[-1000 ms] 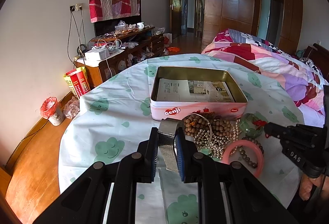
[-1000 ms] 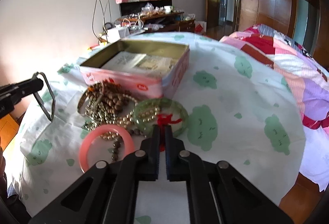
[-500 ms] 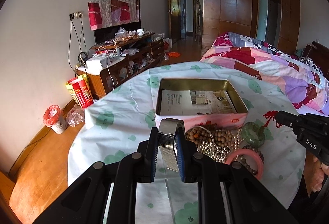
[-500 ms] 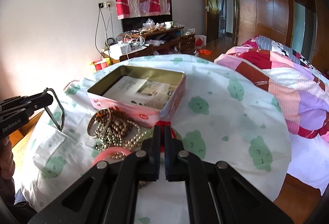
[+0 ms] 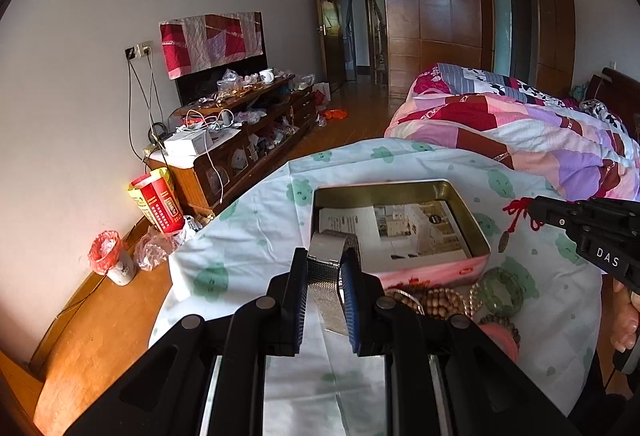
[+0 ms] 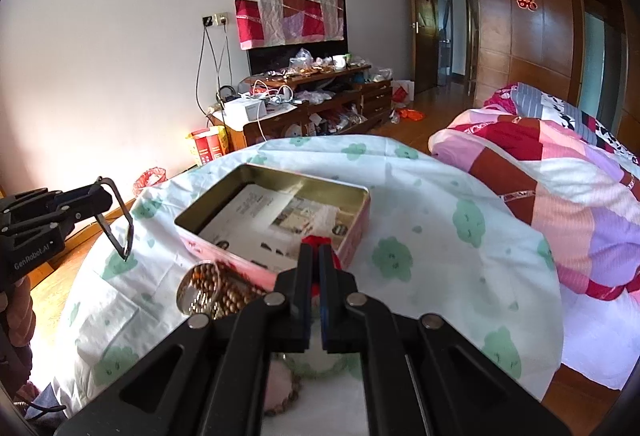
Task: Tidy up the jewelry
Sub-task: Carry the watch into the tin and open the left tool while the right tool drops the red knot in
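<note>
A pink tin box [image 5: 436, 270] [image 6: 352, 236] lined with printed paper stands open on the round table. My left gripper [image 5: 326, 268] is shut on a silver mesh watch band [image 5: 325, 282], held above the table just left of the tin; it shows as a dark loop in the right wrist view [image 6: 120, 226]. My right gripper [image 6: 315, 256] is shut on a red knotted cord [image 5: 518, 214] with a small pendant [image 5: 503, 243] hanging over the tin's right edge. Wooden beads [image 5: 434, 302], a green bangle [image 5: 500, 290] and a pink bangle [image 5: 502, 340] lie in front of the tin.
The table has a white cloth with green clouds [image 5: 248, 236]. A bed with a patchwork quilt [image 5: 520, 132] is at the right. A cluttered wooden cabinet [image 5: 240, 140], a red bag [image 5: 158, 202] and a small bin [image 5: 108, 256] stand along the left wall.
Both grippers have risen. The right gripper lifted the red cord and pendant out of the jewelry pile to beside the tin. The left still holds the watch band, now higher.
</note>
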### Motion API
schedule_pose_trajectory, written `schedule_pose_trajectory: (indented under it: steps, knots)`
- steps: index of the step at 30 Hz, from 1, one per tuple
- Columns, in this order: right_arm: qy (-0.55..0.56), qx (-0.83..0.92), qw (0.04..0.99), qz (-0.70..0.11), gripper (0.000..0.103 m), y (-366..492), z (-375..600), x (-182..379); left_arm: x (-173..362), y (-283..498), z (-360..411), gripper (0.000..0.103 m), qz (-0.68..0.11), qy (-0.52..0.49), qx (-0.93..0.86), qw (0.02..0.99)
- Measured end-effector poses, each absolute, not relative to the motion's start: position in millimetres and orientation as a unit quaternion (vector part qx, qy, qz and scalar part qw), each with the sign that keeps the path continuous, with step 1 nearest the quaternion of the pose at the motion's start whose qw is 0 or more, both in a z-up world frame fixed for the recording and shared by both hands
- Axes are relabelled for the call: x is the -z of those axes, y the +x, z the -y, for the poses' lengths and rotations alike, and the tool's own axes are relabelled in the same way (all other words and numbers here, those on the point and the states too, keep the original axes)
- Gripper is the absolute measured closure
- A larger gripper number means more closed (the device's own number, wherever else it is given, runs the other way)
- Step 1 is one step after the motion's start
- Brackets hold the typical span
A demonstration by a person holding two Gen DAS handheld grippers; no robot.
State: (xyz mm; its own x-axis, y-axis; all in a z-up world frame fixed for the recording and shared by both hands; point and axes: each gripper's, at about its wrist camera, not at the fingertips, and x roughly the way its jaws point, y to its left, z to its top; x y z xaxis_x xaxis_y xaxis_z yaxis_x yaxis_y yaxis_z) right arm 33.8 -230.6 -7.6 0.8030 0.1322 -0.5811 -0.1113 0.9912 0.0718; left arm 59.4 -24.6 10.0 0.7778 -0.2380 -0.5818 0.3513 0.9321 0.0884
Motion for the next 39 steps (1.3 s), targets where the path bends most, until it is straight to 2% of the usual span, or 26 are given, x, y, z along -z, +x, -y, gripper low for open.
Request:
schedule_pose_trajectory:
  steps: [18, 39]
  knots:
    - [0.001, -0.06, 0.952, -0.301, 0.099, 86.0, 223.8, -0.5, 3.9, 119.9, 39.1, 0.087, -0.299, 0.103, 0.121, 0.941]
    - [-0.02, -0.05, 0.945, -0.321, 0.099, 134.3, 214.6, 20.0, 20.8, 165.8, 65.9, 0.087, -0.308, 0.118, 0.123, 0.936]
